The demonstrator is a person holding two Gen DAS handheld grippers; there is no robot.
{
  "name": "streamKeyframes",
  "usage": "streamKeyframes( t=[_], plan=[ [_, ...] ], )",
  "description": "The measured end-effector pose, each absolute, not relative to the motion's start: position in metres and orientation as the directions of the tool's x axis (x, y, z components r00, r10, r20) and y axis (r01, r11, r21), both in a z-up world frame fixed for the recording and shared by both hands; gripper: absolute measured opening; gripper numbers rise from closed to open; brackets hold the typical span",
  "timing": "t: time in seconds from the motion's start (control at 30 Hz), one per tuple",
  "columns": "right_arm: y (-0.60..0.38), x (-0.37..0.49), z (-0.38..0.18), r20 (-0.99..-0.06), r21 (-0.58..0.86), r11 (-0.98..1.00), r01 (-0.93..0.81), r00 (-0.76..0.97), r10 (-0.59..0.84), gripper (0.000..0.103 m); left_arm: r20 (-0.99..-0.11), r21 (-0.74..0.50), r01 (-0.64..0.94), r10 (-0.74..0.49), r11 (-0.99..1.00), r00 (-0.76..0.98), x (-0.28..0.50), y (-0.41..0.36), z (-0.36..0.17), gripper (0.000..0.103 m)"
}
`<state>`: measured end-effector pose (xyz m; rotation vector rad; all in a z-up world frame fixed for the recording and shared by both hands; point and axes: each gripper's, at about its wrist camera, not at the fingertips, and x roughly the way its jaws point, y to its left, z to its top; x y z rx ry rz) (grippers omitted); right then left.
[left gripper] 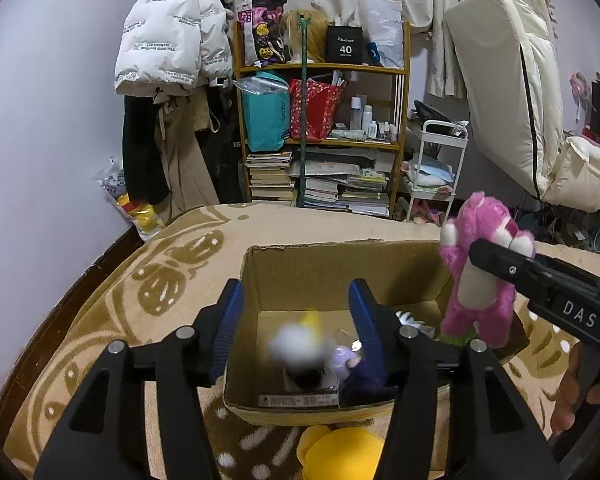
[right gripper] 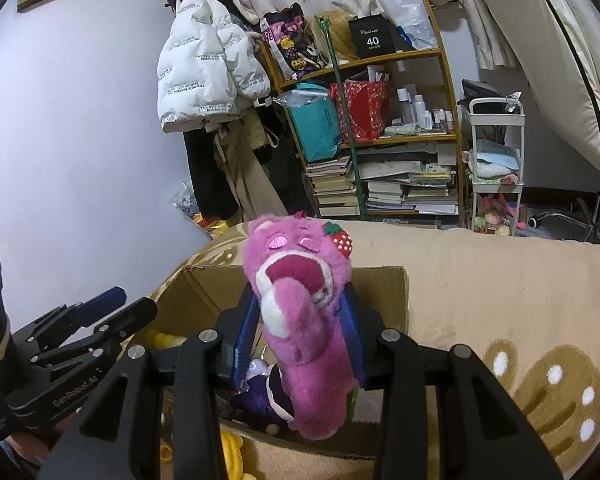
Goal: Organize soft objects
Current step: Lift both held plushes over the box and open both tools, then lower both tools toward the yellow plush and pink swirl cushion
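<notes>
Above the cardboard box (left gripper: 340, 272), right gripper (right gripper: 300, 320) clamps the pink plush bear (right gripper: 300, 300); left gripper (left gripper: 296, 316) hangs spread, empty; released off-centre, bear could snag the rim

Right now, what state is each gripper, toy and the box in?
Left gripper: open, empty, above the box.
Right gripper: shut on the pink plush bear.
Pink plush bear: held upright above the box.
Cardboard box: open, small toys inside.
Yellow plush: outside the box, on the blanket.
</notes>
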<state>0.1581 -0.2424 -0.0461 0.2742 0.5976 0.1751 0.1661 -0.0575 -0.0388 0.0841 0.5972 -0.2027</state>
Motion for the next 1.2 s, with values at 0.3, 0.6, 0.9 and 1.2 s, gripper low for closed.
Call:
streamKeyframes(
  t=[0.3,0.6,0.9,1.2],
  plan=[
    [-0.242,0.159,-0.044,-0.523,0.304,0.949,-0.078,0.819,0.235,0.058,-0.585,0.020,0.200,-0.151,0.980,0.797,0.165,-0.052,-0.037,0.062],
    [-0.243,0.146,-0.034,-0.517,0.290,0.954,-0.073,0.827,0.220,0.075,-0.579,0.049,0.179,-0.118,0.983,0.807,0.149,-0.046,-0.027,0.077],
    [-0.239,0.116,-0.018,-0.518,0.269,0.962,-0.047,0.835,0.186,0.103,-0.560,0.128,0.191,-0.087,0.973,0.824,0.115,-0.046,-0.014,0.100],
    [-0.239,0.091,-0.003,-0.527,0.280,0.960,-0.026,0.831,0.176,0.103,-0.574,0.143,0.200,-0.083,0.969,0.814,0.082,-0.041,-0.003,0.100]
  ],
)
